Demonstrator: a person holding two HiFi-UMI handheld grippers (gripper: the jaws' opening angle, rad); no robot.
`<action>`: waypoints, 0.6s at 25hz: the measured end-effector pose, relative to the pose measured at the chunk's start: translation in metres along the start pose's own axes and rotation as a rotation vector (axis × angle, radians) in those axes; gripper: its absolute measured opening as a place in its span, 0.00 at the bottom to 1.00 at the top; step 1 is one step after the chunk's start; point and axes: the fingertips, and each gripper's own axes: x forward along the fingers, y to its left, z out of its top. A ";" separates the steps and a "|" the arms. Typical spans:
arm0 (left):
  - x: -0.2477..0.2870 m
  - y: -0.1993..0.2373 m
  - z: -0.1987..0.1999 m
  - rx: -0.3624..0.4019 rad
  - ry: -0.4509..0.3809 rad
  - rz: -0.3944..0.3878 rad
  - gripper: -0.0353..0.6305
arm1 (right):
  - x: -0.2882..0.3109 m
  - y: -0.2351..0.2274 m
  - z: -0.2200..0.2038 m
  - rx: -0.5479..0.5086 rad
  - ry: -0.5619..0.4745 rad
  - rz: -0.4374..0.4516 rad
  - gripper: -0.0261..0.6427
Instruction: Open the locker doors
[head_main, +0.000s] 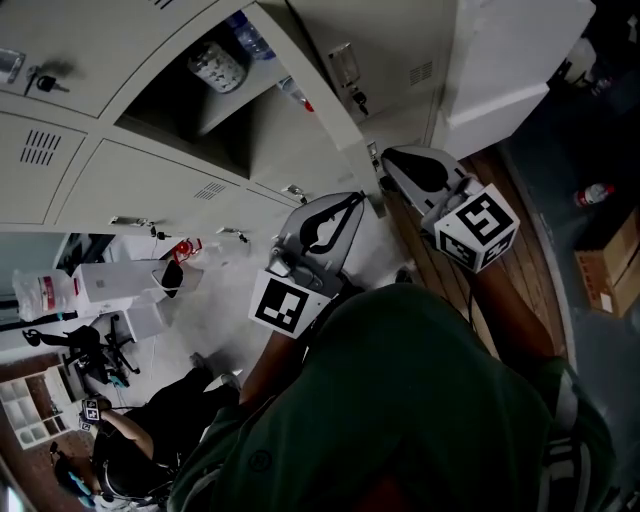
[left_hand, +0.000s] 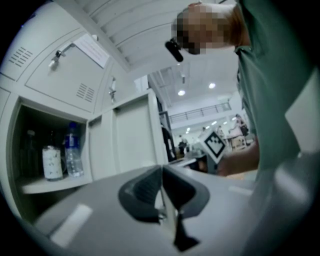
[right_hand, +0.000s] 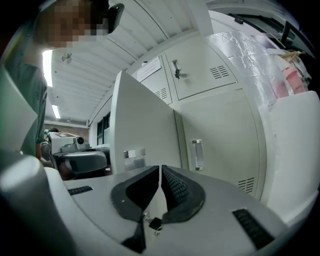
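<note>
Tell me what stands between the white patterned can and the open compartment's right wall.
A clear bottle with a blue cap, seen in the left gripper view.

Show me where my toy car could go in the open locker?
The front strip of the shelf, before the patterned can and the water bottle, looks bare. Farther back those two stand crowded together.

The lockers (head_main: 130, 190) are pale grey-white. The left gripper (left_hand: 161, 172) and right gripper (right_hand: 160, 170) have grey bodies, black ribbed pads (right_hand: 177, 187) and white cubes (head_main: 478, 228) bearing black square markers. The person's shirt (head_main: 420, 400) is dark green. The water bottle (left_hand: 73, 150) has a blue cap. The floor planks (head_main: 515, 290) are brown.
</note>
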 end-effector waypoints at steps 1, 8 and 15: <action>-0.001 0.003 0.002 0.008 0.003 0.010 0.06 | 0.002 -0.008 0.002 -0.008 -0.001 -0.010 0.06; -0.007 0.028 0.009 0.032 0.008 0.089 0.06 | 0.049 -0.062 0.023 -0.070 -0.018 -0.033 0.06; -0.021 0.048 -0.005 0.034 0.066 0.157 0.06 | 0.113 -0.101 0.023 -0.107 0.004 -0.061 0.06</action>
